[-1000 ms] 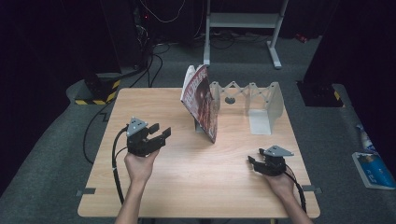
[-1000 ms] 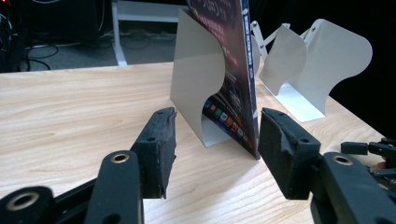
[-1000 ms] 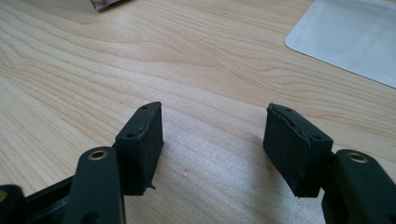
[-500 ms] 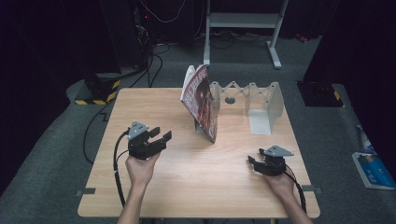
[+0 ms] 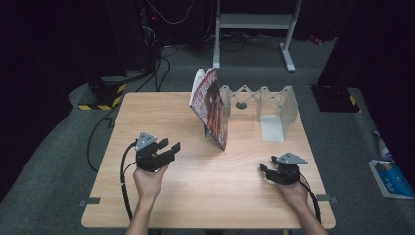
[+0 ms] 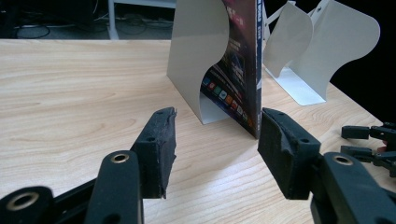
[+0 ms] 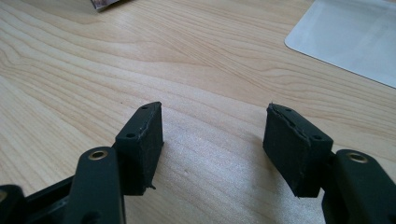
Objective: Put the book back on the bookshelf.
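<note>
A magazine with a dark red cover (image 5: 214,105) stands tilted at the back middle of the wooden table (image 5: 161,115), leaning on a white bookend (image 6: 196,56). In the left gripper view the magazine (image 6: 240,65) stands a short way ahead of the jaws. My left gripper (image 5: 171,145) is held above the table's left half, aimed at the magazine. Its jaws (image 6: 217,121) are open with nothing between them. My right gripper (image 5: 263,171) rests low at the front right, open over bare wood (image 7: 215,109).
A white folding rack of bookends (image 5: 274,105) stands right of the magazine, and its flat base plate (image 7: 350,37) lies ahead of the right gripper. Cables and a metal stand are on the floor beyond the table. A blue and white package (image 5: 389,178) lies on the floor at right.
The left gripper has drifted slightly back toward the person. The right gripper has kept still, and both stay open.
</note>
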Motion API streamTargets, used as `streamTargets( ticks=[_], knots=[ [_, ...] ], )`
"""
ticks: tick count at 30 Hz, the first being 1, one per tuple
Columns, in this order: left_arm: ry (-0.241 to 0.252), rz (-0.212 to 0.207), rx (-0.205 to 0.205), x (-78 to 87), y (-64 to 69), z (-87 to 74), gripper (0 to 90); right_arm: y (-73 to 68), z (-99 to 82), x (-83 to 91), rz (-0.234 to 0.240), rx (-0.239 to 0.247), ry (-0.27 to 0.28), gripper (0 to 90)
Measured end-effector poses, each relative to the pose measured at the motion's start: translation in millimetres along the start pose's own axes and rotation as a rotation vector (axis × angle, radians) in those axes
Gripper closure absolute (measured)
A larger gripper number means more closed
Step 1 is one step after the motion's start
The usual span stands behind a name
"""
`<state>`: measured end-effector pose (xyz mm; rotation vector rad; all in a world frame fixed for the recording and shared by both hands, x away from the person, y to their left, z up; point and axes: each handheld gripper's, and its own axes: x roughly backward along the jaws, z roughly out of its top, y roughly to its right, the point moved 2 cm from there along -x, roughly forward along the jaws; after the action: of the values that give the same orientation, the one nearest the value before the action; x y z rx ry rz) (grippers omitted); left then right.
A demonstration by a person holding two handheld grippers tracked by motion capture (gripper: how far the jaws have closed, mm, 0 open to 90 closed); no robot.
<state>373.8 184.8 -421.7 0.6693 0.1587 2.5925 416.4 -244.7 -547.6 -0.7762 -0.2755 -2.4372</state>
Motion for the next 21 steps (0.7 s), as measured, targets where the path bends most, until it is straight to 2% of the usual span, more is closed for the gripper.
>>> streamTargets(
  ticks=[18, 21],
  knots=[
    [-0.035, -0.011, 0.023, -11.9, 0.1, -18.8, 46.2, -0.1, 0.0, 0.0, 0.0, -0.001, 0.0, 37.7],
    [-0.041, -0.022, 0.035, -15.6, 0.8, -22.5, 46.2, -0.1, 0.0, 0.0, 0.0, -0.001, 0.0, 37.7]
  ],
)
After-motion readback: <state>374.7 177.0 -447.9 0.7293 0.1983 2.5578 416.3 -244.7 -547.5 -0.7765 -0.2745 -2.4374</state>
